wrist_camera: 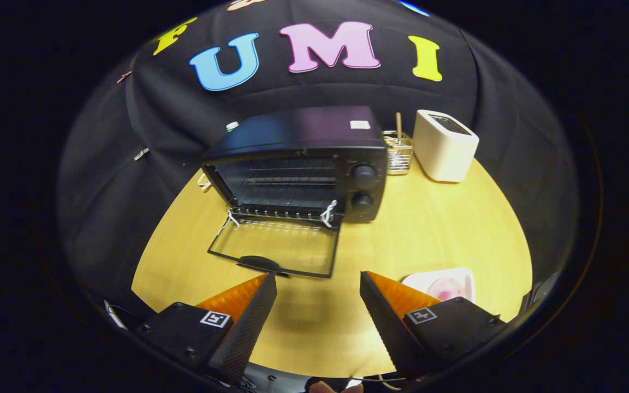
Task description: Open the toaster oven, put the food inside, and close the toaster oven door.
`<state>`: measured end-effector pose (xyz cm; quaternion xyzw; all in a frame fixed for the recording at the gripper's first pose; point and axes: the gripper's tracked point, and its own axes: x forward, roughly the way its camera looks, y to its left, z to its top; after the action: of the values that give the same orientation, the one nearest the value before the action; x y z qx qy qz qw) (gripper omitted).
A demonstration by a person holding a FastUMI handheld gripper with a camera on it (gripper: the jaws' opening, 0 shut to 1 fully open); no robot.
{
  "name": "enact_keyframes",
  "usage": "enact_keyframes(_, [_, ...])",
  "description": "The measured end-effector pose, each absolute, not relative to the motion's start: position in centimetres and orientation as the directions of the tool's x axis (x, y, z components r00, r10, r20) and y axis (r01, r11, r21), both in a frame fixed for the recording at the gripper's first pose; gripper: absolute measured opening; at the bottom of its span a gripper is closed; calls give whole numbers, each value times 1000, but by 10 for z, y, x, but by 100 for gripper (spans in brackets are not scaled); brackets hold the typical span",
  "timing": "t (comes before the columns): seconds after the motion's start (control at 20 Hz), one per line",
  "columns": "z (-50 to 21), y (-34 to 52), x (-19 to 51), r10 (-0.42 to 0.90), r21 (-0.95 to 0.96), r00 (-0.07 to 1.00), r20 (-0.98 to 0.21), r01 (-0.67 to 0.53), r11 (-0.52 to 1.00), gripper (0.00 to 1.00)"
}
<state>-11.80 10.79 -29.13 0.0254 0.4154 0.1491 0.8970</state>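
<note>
A black toaster oven (303,158) stands at the back of the yellow table (445,229). Its glass door (276,248) lies folded down flat toward me, handle (260,263) at the near edge, and the rack inside shows bare. My gripper (318,284) hovers open just short of the door handle, with nothing between its orange-and-black fingers (249,311). A pink piece of food (446,287) rests on a white plate (421,281) just beyond the right finger, partly hidden by it.
A white toaster (445,144) stands to the right of the oven at the back. Between them sits a small wire basket (399,150) holding a wooden stick. The black cloth wall closes in behind and to the left.
</note>
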Motion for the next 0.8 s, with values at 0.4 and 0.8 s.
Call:
enact_keyframes(0.4, [-317,-35,-130,233,158,494,-838,-189,969,100])
enact_keyframes(0.8, [-386,-112,-134,236,189,275,-932,-187,964,99])
